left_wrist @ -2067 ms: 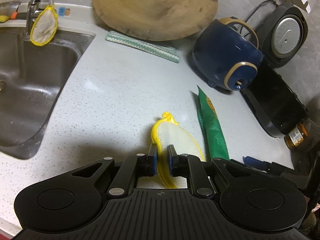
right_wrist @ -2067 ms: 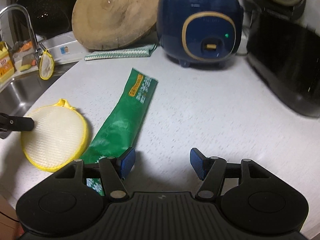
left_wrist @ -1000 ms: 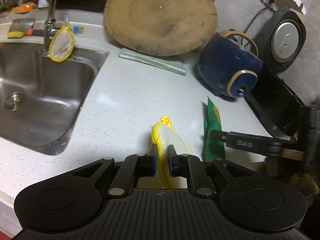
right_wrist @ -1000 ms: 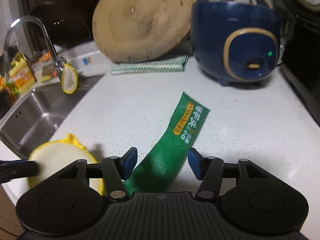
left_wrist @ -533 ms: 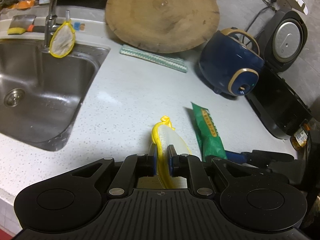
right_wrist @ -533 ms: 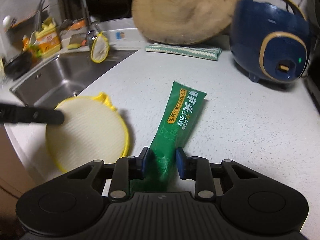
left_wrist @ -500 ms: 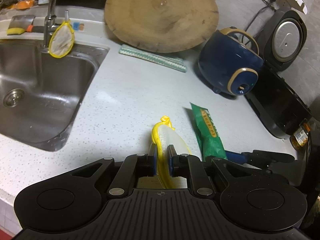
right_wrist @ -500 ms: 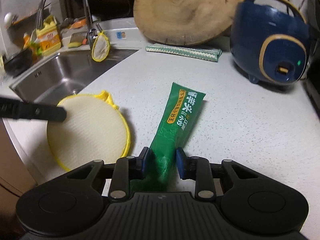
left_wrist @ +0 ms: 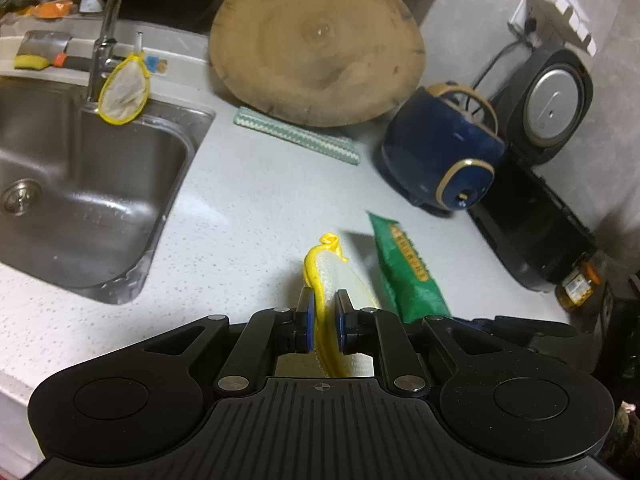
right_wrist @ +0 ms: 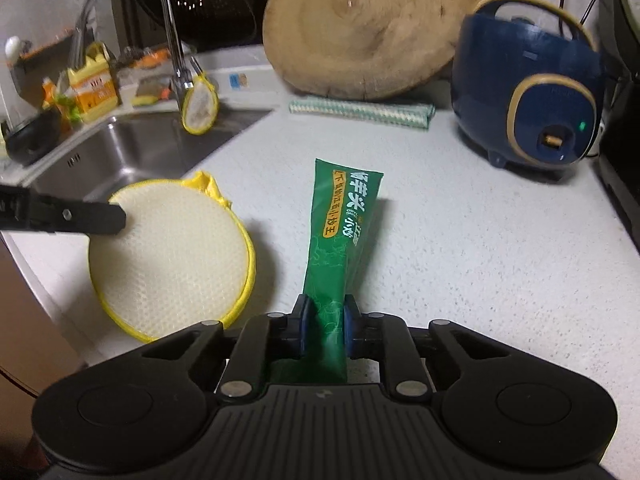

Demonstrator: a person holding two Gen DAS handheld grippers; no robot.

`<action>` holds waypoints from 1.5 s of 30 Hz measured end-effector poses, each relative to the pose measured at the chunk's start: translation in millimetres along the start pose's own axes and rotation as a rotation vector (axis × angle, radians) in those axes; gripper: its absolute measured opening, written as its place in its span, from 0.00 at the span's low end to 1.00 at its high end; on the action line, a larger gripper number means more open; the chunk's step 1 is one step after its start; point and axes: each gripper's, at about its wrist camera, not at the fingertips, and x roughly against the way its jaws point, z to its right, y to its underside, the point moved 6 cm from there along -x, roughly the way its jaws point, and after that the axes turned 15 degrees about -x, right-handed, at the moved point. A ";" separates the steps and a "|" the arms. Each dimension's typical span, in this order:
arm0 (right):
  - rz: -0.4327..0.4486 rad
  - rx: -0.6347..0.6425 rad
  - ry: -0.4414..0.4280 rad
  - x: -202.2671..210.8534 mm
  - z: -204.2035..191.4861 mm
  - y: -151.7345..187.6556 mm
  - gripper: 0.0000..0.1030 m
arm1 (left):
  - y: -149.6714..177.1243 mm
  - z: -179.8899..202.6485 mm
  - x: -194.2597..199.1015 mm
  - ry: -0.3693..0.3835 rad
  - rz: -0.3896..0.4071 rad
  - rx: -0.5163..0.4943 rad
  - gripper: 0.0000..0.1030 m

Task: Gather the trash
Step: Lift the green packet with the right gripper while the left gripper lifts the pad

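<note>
The left gripper (left_wrist: pixel 323 326) is clamped on the yellow-rimmed scrubbing pad (left_wrist: pixel 326 272), which is held on edge between the blue pads, its knotted loop pointing away from the camera. In the right wrist view the same pad (right_wrist: pixel 172 252) is seen face-on, raised above the near edge of the desk (right_wrist: pixel 460 240), with one black finger of the left gripper across its upper left rim. The right gripper (right_wrist: pixel 324 330) is closed on the lower end of the green packet (right_wrist: pixel 340 240); the printed upper end is tilted up off the desk and a shadow is cast beside it. Pad and packet are just beside each other, not touching. Further back are noted a steel sink (left_wrist: pixel 100 184), a round wooden board (left_wrist: pixel 316 48), a striped cloth (left_wrist: pixel 296 140) and a blue rice cooker (left_wrist: pixel 444 160).
</note>
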 end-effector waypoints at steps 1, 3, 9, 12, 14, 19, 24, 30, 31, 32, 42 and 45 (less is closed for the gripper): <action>0.013 0.000 0.000 5.9 -2.2 -1.8 0.15 | 0.7 -2.4 4.3 0.009 0.006 0.007 0.14; 0.030 -0.008 -0.005 15.9 -6.7 -4.3 0.15 | 2.2 -6.9 11.7 0.028 0.014 0.022 0.14; 0.059 -0.027 -0.027 42.4 -19.9 -3.1 0.15 | 9.0 -24.2 24.9 0.051 0.024 0.049 0.14; 0.061 -0.031 -0.017 46.3 -24.9 0.3 0.15 | 14.2 -35.3 29.9 0.053 0.019 0.077 0.14; 0.057 -0.031 -0.011 42.7 -27.5 0.0 0.15 | 17.2 -41.0 32.9 0.045 0.015 0.089 0.14; 0.041 -0.010 -0.027 32.8 -36.4 1.3 0.15 | 23.6 -51.1 35.8 0.020 0.009 0.125 0.14; 0.037 0.026 -0.020 16.6 -35.3 -2.2 0.15 | 23.1 -52.3 29.0 -0.003 -0.006 0.140 0.14; 0.016 0.047 0.005 -3.6 -20.4 -11.2 0.15 | 15.1 -49.2 18.0 -0.032 -0.006 0.152 0.14; 0.014 0.048 0.003 -5.5 -18.3 -12.8 0.15 | 14.4 -48.0 16.2 -0.036 -0.011 0.150 0.14; 0.015 0.047 0.000 -7.6 -16.2 -14.9 0.15 | 14.2 -47.4 14.8 -0.040 -0.015 0.149 0.14; 0.009 0.021 -0.049 -21.0 0.2 -28.8 0.15 | 3.9 -39.8 -4.2 -0.081 -0.052 0.143 0.14; 0.003 0.018 -0.062 -24.0 4.0 -30.9 0.15 | 1.0 -35.0 -8.5 -0.087 -0.057 0.140 0.14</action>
